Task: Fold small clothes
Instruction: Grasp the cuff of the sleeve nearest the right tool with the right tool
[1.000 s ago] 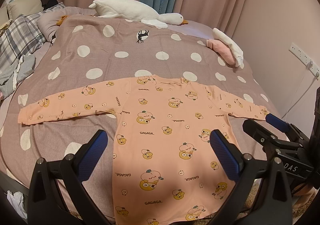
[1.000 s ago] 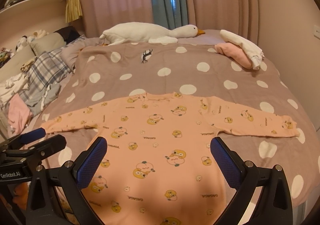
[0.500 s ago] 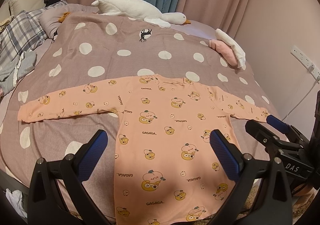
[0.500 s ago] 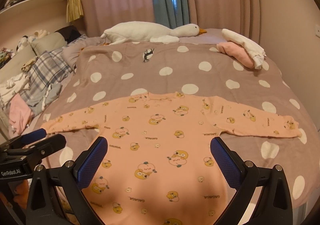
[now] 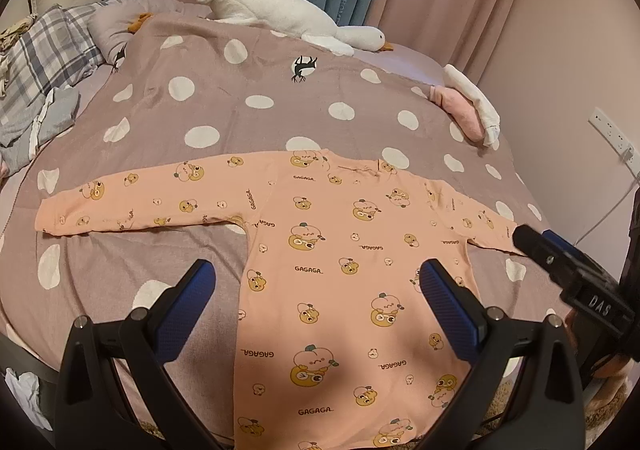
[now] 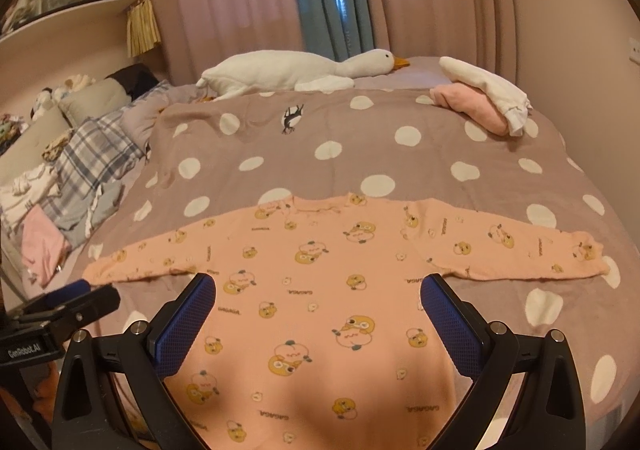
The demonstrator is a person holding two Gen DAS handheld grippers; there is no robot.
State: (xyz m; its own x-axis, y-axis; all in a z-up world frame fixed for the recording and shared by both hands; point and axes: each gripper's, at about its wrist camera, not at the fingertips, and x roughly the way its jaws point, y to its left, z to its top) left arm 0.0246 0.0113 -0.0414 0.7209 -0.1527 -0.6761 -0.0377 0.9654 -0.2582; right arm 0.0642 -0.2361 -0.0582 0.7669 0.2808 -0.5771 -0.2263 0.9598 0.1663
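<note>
A bed covered by a mauve blanket (image 5: 280,90) with white polka dots fills both views. At the far left lie plaid pillows (image 6: 96,146) and a heap of loose clothes (image 6: 40,242). The left tool (image 5: 316,290) hovers above the near edge of the bed, its blue-padded fingers (image 5: 184,310) spread wide apart, holding nothing. In the middle, a peach long-sleeved shirt (image 5: 340,270) printed with cartoon ducks lies flat and unfolded on the blanket — both sleeves stretched straight out to the sides, neckline toward the head of the bed. Beyond it rests a white plush goose (image 6: 296,70). The right tool (image 6: 318,310) hangs over the shirt's lower half, fingers likewise wide apart and empty. At the far right corner sit folded pink and white garments (image 6: 480,98).
</note>
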